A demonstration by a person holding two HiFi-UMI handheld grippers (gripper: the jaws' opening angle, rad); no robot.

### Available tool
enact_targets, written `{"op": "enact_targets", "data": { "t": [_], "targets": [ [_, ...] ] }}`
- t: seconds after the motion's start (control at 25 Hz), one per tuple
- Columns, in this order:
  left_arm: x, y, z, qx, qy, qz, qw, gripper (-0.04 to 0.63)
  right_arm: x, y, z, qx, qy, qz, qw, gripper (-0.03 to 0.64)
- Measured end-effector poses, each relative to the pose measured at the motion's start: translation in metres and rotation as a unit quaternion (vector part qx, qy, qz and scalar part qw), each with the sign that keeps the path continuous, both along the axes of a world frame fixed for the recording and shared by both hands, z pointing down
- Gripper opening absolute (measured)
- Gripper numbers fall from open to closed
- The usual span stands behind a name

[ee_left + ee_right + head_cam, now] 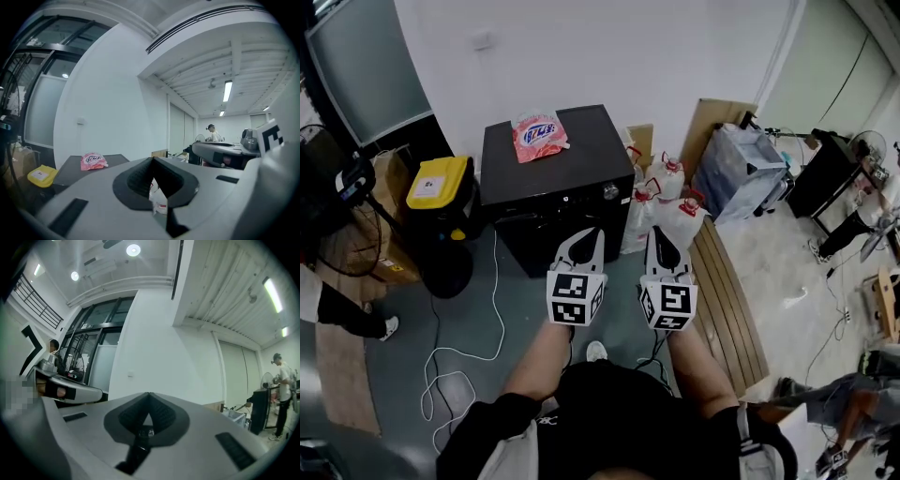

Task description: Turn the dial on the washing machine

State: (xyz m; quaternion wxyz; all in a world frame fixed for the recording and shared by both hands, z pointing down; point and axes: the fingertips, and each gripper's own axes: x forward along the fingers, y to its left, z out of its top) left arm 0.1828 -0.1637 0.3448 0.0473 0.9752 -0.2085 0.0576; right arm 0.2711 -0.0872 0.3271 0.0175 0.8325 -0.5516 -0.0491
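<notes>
L gripper point(598, 232), R gripper point(654, 230) shut

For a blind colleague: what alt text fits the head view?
From above: a person holds the left gripper and right gripper side by side, both shut and empty, short of a black washing machine with a silver dial near its right front corner. A pink packet lies on top.

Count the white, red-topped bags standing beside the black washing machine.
4. All are right of the washing machine: one bag at the back, one beside it, two in front. More may be hidden behind them.
</notes>
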Motion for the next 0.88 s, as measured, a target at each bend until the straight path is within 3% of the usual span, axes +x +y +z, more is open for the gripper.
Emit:
{"op": "enact_targets", "data": {
  "t": [0.32,0.6,0.88],
  "targets": [
    [0.045,-0.06,0.013,-0.011,-0.017,-0.027,0.9994,0.011,0.052,-0.068,0.011,-0.009,-0.012,-0.048,0.999,0.0],
    [0.05,-0.082,0.029,-0.033,-0.026,-0.09,0.9951,0.011,0.078,-0.104,0.023,-0.034,0.025,-0.098,0.994,0.0],
    [0.061,-0.083,0.05,-0.06,-0.014,-0.183,0.9812,0.011,0.103,-0.131,0.053,-0.082,0.092,-0.205,0.971,0.002]
  ]
}}
